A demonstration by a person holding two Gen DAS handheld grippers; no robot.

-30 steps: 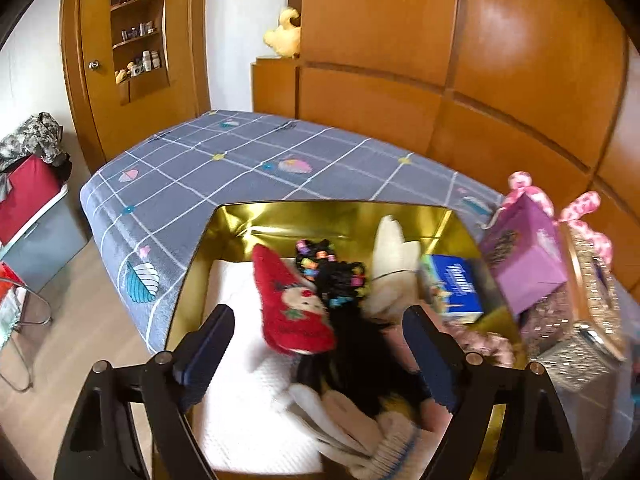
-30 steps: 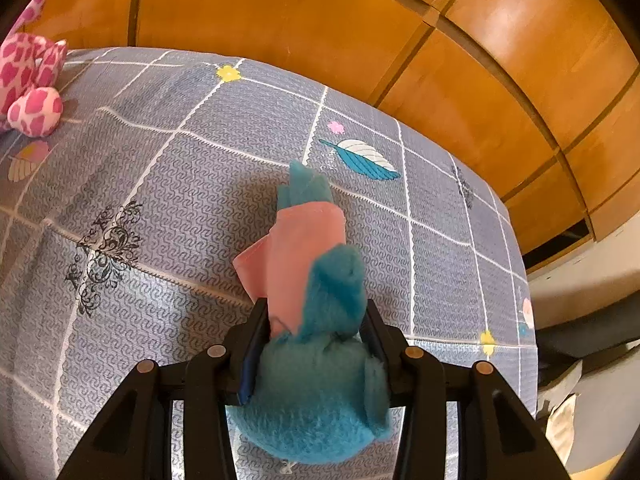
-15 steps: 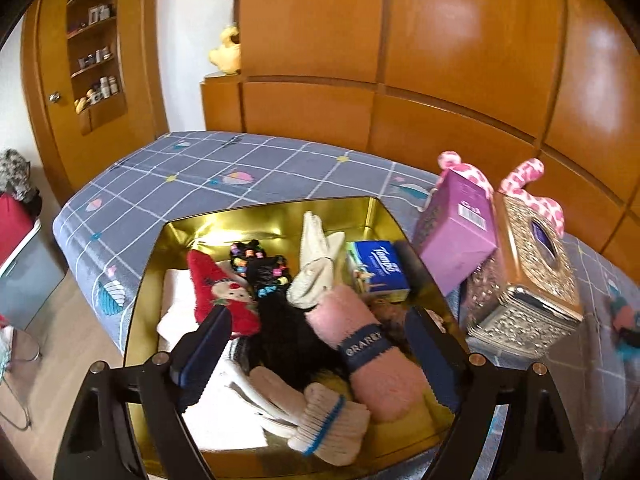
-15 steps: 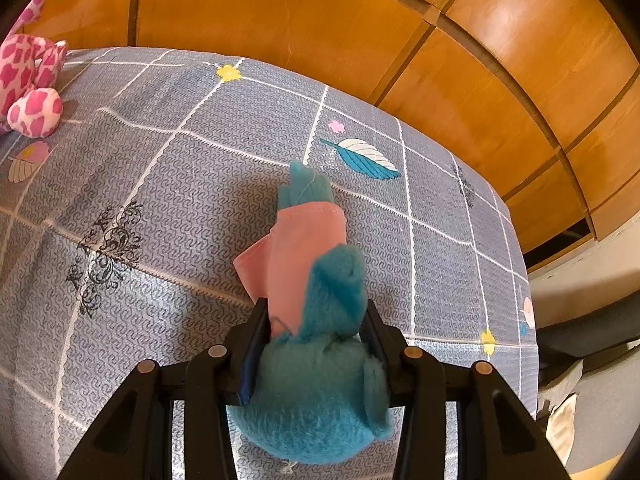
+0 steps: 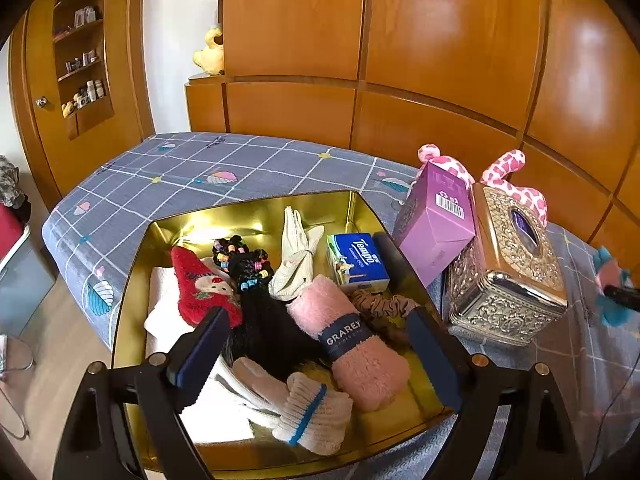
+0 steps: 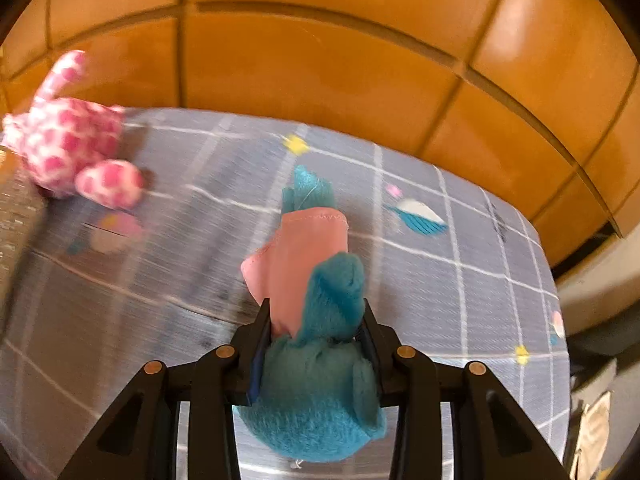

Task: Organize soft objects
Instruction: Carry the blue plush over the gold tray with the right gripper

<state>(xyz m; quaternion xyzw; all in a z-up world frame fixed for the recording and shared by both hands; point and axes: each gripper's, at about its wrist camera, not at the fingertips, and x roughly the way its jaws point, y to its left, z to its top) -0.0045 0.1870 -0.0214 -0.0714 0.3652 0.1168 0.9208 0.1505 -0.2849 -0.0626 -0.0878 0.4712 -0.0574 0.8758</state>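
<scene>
The right gripper (image 6: 314,332) had just tightened on the blue plush toy (image 6: 316,380) at lower centre (now lifted off the bedspread (image 6: 460,280)), likely bound for the gold tin (image 5: 132,280), above which the left gripper (image 5: 316,344) hung spread and empty.

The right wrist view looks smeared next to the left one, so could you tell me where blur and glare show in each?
Right wrist view: bedspread and pink toy streak with motion blur, while the blue plush in the right gripper stays sharp. Left wrist view: sharp, with glare on the wood panels and gold tin; fisheye bends both.
</scene>
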